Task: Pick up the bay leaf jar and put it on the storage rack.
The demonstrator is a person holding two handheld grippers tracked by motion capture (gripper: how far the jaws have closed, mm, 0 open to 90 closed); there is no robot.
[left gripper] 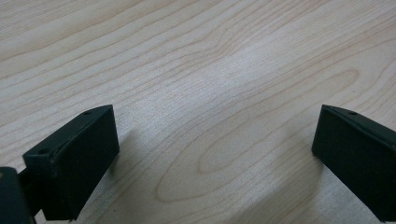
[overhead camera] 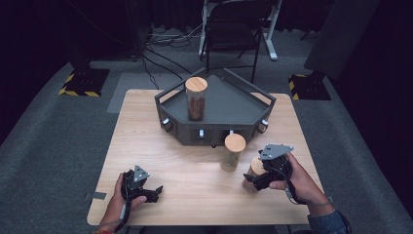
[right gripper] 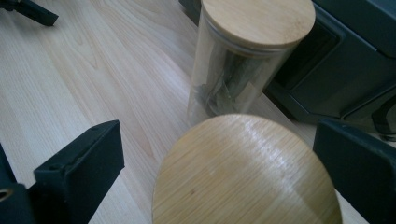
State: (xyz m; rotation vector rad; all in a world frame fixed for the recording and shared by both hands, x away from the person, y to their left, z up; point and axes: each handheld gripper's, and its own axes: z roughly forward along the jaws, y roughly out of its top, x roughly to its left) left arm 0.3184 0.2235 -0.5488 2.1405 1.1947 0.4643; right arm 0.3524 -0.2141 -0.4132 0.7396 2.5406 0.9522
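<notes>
- Right now the right gripper (overhead camera: 255, 181) hovers at the near jar (right gripper: 247, 172) on the table's right front, its jaws spread wide on either side of the bamboo lid, not touching it in the right gripper view.
- That jar stands upright on the wooden table (overhead camera: 195, 195), so its long axis runs straight up; the jaws come at it from above and from the person's side, and my guess is they must drop lower to reach the glass.
- Just beyond it stands a second jar (overhead camera: 233, 152) with greenish leaves inside (close enough that a wide jaw could knock it), and behind that the dark tray (overhead camera: 229, 105), which carries a third jar (overhead camera: 196, 98) of brown contents.
- Over on the left, the left gripper (overhead camera: 153, 191) is well apart from all jars, wide open over bare wood and holding nothing.
- Hidden: the near jar's body and contents, covered by the hand and gripper in the high view and by its own lid in the right gripper view.
</notes>
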